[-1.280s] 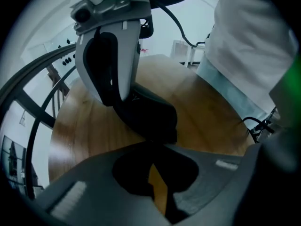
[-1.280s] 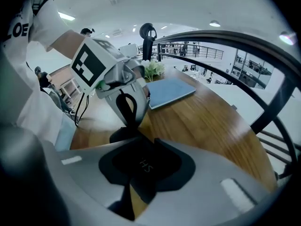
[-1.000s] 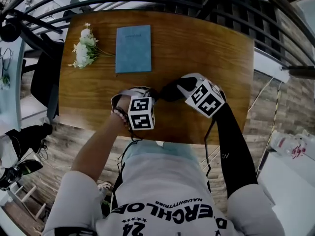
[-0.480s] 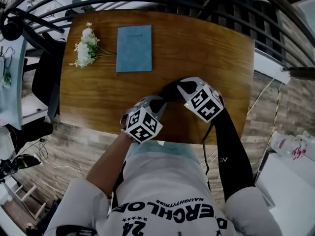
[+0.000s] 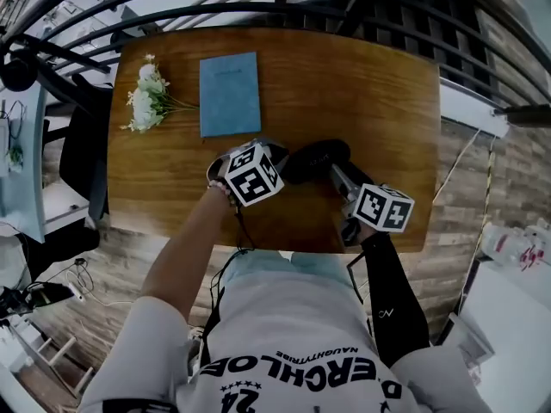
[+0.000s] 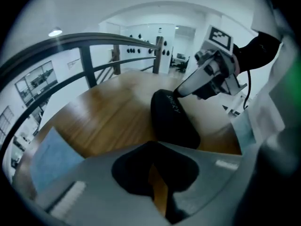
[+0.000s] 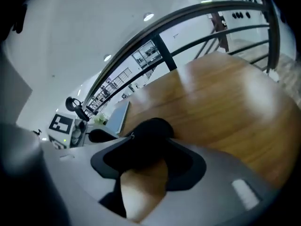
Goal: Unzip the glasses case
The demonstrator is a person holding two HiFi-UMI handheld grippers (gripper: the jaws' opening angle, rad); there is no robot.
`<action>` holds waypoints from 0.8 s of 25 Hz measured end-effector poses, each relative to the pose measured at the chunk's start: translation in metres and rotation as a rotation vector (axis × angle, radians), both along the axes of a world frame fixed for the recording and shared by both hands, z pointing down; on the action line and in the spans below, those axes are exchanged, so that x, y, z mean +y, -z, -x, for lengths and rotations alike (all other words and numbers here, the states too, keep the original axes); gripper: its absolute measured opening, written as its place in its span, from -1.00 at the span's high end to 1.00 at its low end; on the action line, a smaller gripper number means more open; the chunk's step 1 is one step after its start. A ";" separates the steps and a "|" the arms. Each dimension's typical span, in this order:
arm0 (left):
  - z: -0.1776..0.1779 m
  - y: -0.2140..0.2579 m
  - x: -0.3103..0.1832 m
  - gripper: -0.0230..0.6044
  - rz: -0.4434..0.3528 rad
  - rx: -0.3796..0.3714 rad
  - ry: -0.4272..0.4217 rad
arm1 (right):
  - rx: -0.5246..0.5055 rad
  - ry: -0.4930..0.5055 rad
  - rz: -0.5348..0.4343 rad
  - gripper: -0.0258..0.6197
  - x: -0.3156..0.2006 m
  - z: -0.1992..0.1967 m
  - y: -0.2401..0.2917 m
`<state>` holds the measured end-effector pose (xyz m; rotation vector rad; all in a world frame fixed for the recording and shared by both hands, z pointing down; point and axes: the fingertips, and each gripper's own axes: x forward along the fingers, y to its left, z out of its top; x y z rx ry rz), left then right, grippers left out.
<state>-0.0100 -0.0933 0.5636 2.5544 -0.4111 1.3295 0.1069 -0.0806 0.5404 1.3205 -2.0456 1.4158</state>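
A black zipped glasses case (image 5: 312, 159) lies on the wooden table (image 5: 379, 93), near its front edge. My left gripper (image 5: 281, 165) sits at the case's left end; in the left gripper view the case (image 6: 171, 119) lies just past its jaws (image 6: 153, 160), which show only a thin gap. My right gripper (image 5: 331, 170) reaches in from the front right. Its fingertips (image 6: 184, 89) come together on the case's other end, where the zip runs; the pull is too small to see. In the right gripper view the case (image 7: 149, 130) fills the jaw notch (image 7: 141, 166).
A blue notebook (image 5: 230, 93) lies at the back of the table, with a bunch of white flowers (image 5: 148, 93) to its left. A dark metal railing (image 5: 362, 7) curves behind the table. The front edge (image 5: 284, 246) is close to my body.
The left gripper has gone from the front edge up to the case's left end. The right gripper has drawn back toward the front right, its tip still on the case.
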 end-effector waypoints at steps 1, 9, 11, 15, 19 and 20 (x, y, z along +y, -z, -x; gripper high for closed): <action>-0.012 0.004 0.010 0.89 0.020 0.036 -0.043 | -0.028 -0.010 -0.009 0.13 -0.008 0.004 0.001; -0.071 0.027 0.055 0.77 0.015 0.236 -0.150 | 0.101 0.175 -0.138 0.06 -0.039 0.007 0.020; -0.060 0.018 0.049 0.77 0.009 0.208 -0.077 | 0.222 0.238 -0.178 -0.09 -0.023 0.006 0.029; -0.049 0.002 0.046 0.78 0.029 0.173 -0.045 | 0.479 0.489 -0.129 -0.52 0.026 0.033 -0.001; -0.056 0.009 0.044 0.78 -0.025 0.160 -0.102 | 0.522 0.564 -0.133 -0.20 0.037 0.028 -0.015; -0.059 0.012 0.044 0.78 -0.050 0.158 -0.125 | 0.456 0.558 -0.133 -0.18 0.038 0.025 -0.012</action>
